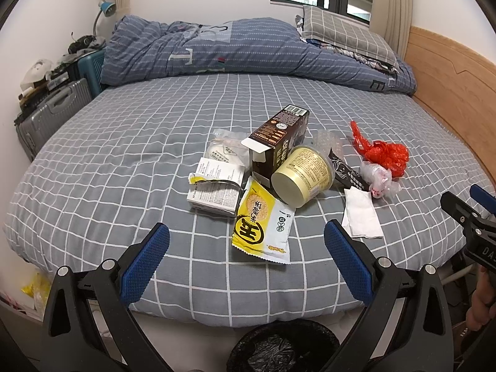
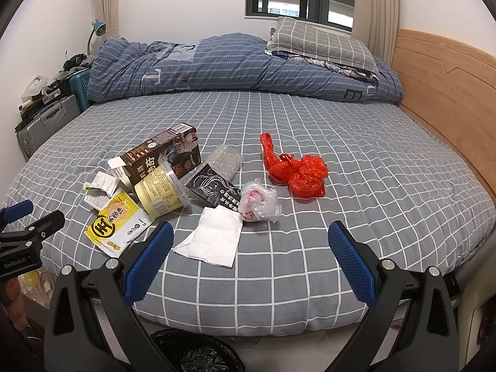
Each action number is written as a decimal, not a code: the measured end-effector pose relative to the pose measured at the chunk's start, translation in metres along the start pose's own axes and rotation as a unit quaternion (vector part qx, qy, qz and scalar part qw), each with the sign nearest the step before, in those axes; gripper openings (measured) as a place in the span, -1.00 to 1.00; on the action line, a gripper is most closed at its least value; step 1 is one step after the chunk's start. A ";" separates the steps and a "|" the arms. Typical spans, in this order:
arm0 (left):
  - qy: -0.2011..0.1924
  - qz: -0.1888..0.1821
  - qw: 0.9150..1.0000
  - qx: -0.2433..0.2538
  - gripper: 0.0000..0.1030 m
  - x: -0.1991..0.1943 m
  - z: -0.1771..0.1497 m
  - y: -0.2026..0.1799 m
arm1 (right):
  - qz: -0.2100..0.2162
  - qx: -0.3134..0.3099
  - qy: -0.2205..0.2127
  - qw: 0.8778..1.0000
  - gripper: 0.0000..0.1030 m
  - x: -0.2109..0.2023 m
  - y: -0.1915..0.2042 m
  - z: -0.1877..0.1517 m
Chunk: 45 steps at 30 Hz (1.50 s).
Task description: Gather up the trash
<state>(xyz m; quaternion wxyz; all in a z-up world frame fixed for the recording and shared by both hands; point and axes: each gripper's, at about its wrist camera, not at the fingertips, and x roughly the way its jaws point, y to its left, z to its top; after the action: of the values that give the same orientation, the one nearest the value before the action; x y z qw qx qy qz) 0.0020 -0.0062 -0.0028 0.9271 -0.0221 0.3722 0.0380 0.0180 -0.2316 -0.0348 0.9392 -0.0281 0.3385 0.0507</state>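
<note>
Trash lies in a pile on the grey checked bed: a yellow snack wrapper, a pale round tub on its side, a dark open carton, white paper packets, a black sachet, a white tissue, a clear crumpled bag and a red plastic bag. My left gripper hovers open just short of the yellow wrapper. My right gripper is open near the bed's front edge, with the tissue and clear bag ahead of it.
A black-lined bin stands on the floor below the bed's front edge. A folded blue duvet and pillow lie at the far side, a wooden headboard at right, suitcases at left.
</note>
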 end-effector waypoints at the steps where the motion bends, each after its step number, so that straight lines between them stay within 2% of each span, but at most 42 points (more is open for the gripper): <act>1: 0.000 0.000 1.000 0.000 0.89 0.000 0.000 0.000 | 0.000 0.000 0.000 1.000 0.86 0.000 0.000 0.000; 18: 0.002 0.000 1.000 0.001 0.89 -0.001 -0.001 -0.002 | 0.000 -0.001 0.000 1.000 0.86 0.001 0.000 0.000; 24: 0.030 -0.003 1.000 -0.005 0.89 0.023 -0.008 -0.002 | -0.007 -0.005 -0.002 1.000 0.86 0.008 -0.003 0.011; 35: 0.084 0.005 0.996 -0.010 0.82 0.084 -0.013 -0.007 | -0.025 -0.012 0.035 0.999 0.75 0.079 -0.026 0.028; 45: 0.119 -0.009 0.993 -0.018 0.56 0.117 -0.015 -0.014 | -0.022 -0.001 0.069 0.997 0.62 0.139 -0.047 0.034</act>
<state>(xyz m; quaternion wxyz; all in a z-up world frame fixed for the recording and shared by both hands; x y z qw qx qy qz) 0.0772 -0.0147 -0.0939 0.8762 -0.0461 0.4785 0.0334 0.1515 -0.2646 -0.0970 0.9145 -0.0396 0.4016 0.0281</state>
